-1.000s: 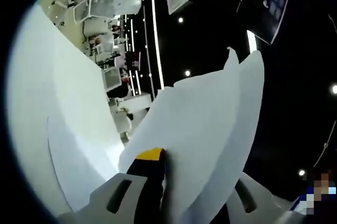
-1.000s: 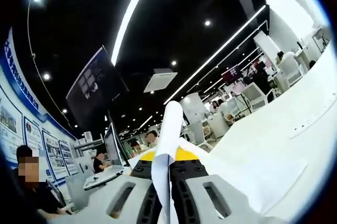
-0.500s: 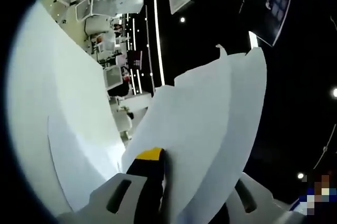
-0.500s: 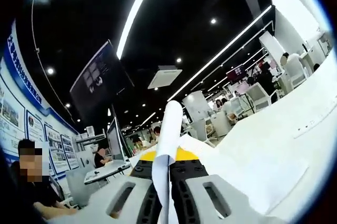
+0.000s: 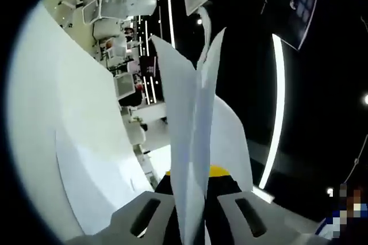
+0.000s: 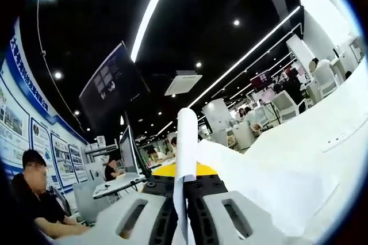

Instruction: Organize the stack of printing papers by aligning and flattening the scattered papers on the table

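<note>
Two grippers hold the printing papers [image 5: 192, 141] up off the worktop [image 5: 75, 141], one at each end of the bundle. In the left gripper view the left gripper [image 5: 192, 213] has its jaws clamped on the sheets, which rise edge-on from between them and fan apart at their top edge, so the sheets are plainly not yet flush. In the right gripper view the right gripper [image 6: 183, 210] is likewise closed on the papers [image 6: 187, 141], whose free edge curls into a soft roll above the jaws. The pale worktop [image 6: 322, 159] sweeps along one side of each view, with a loose sheet [image 6: 287, 190] lying flat on it near the right gripper.

To do this step well, I would keep both grips light enough for the sheets to slip, bring the bundle's lower edge square down onto the worktop and let it tap so the edges settle level. Pinching too hard would lock in the fanning; tilting either hand would skew one corner. The loose sheet remains to be gathered.
</note>
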The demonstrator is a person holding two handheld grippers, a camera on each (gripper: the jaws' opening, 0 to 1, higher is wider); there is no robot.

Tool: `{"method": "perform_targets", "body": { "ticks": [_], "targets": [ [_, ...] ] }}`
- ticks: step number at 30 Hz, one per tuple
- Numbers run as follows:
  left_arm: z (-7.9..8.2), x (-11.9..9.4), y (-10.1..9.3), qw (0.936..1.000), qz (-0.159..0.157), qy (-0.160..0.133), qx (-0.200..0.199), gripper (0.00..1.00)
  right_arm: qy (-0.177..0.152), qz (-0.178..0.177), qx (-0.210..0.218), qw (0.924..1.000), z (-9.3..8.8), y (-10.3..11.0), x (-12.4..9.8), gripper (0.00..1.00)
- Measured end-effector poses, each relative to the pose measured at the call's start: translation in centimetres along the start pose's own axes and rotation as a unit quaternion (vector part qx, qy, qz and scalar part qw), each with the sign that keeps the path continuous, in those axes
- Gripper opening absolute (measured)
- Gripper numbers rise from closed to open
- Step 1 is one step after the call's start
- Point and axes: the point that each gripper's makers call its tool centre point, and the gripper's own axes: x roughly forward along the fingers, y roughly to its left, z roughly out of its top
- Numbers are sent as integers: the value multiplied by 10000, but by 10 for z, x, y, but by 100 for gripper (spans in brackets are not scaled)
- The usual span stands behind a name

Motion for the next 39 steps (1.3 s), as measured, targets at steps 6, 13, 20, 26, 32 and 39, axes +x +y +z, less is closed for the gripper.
{"method": "perform_targets", "body": {
  "ticks": [6, 13, 20, 26, 32, 39],
  "targets": [
    [1, 0, 0, 10000, 6, -24, 17, 6, 36, 53, -51, 10000, -2, 2, 1, 7],
    [3, -1, 0, 9999, 31, -54, 105, 6, -146, -77, -161, 9997, 10, -7, -2, 11],
    [4, -1, 0, 9998, 40, -38, 200, 6, -272, -157, -241, 9992, 24, -14, -5, 12],
    [2, -2, 0, 9995, 53, -12, 307, 6, -531, -359, -357, 9973, 51, -29, -12, 12],
    [0, -1, -2, 9991, 57, 39, 416, 6, -736, -479, -446, 9951, 71, -38, -19, 12],
    [1, -1, -1, 9990, 80, 61, 446, 6, -1306, -777, -391, 9876, 119, -62, -39, 12]
  ]
}}
